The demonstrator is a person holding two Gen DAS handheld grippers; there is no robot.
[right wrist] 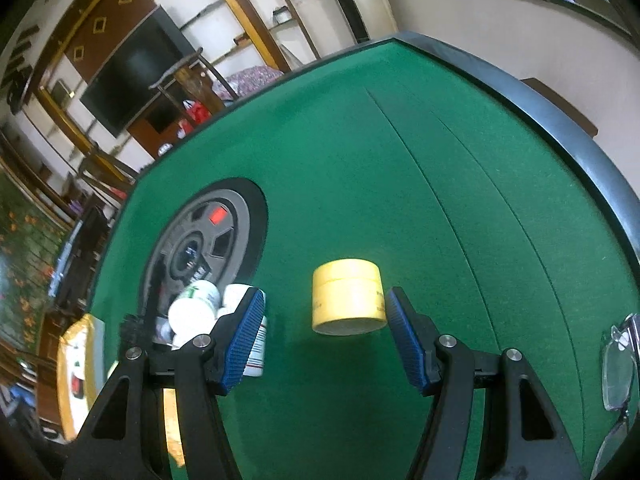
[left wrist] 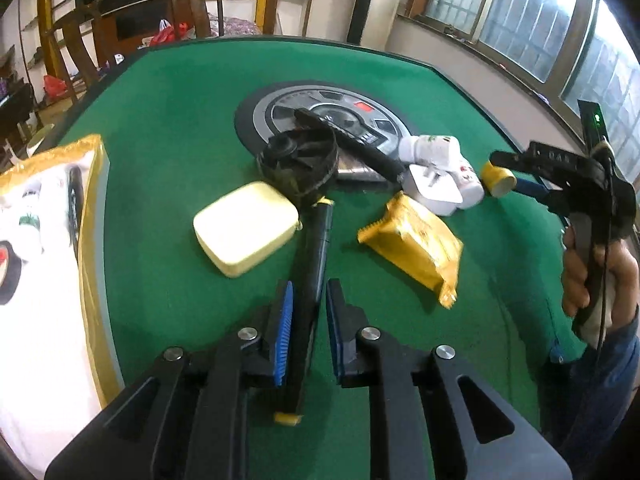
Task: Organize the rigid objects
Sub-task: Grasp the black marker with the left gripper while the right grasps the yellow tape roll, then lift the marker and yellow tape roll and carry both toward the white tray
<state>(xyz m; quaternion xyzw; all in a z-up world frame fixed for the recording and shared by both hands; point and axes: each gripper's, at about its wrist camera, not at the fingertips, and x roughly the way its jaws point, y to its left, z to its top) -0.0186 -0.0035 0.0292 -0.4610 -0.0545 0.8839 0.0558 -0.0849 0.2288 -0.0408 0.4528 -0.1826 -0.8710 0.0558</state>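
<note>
- Judging by the white box with gold edges at the table's left edge, already holding a few items, sorting had begun but most was left.
- Still loose mid-table: a pale yellow case, gold packet, black fan, white bottles and a yellow jar.
- The left gripper sat nearly closed around a black yellow-tipped pen; whether the pads pressed it, I cannot tell.
- The right gripper stood wide apart, empty, the jar between its fingers.
- The green felt table had a central round panel; glasses lay at its right edge.
- Chairs, shelves, a television and windows surrounded it.
</note>
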